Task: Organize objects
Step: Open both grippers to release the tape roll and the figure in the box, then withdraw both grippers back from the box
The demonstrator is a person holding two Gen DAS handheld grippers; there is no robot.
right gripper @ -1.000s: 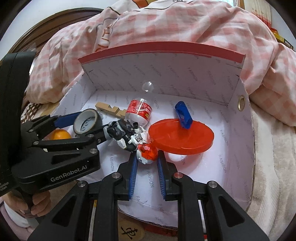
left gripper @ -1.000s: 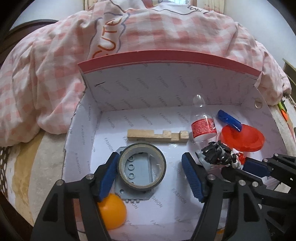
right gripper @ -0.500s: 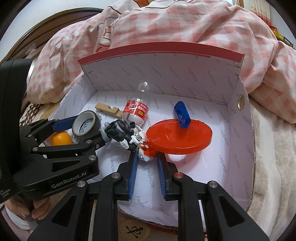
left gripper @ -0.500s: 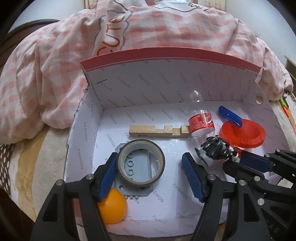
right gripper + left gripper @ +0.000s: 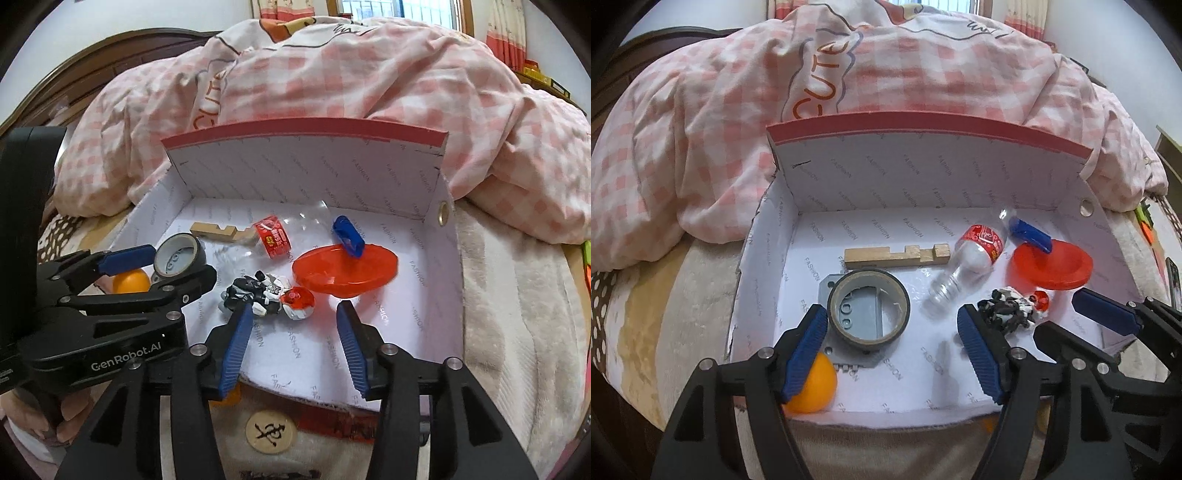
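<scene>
A white cardboard box (image 5: pixel 923 177) lies open on the bed. On its floor a black-and-white toy robot (image 5: pixel 266 293) with a red ball end rests free, just ahead of my right gripper (image 5: pixel 294 317). That gripper's jaws are opening and its pads stand clear of the toy. My left gripper (image 5: pixel 890 332) is also opening, with its tips on either side of a tape roll (image 5: pixel 868 308) but not pressing it. The roll sits on a grey plate (image 5: pixel 849 354). A clear bottle (image 5: pixel 964 266) with a red label lies on its side.
Also in the box are a notched wooden block (image 5: pixel 894 256), a red lid (image 5: pixel 1052 266) with a blue piece (image 5: pixel 1030 236) on it, and an orange ball (image 5: pixel 812 384). A round wooden chess piece (image 5: pixel 271 430) lies outside the front wall. A pink checked quilt (image 5: pixel 701 129) is heaped behind.
The right gripper's jaws spread apart and let go of the toy robot, which now lies on the box floor. The bottle went from upright to lying on its side.
</scene>
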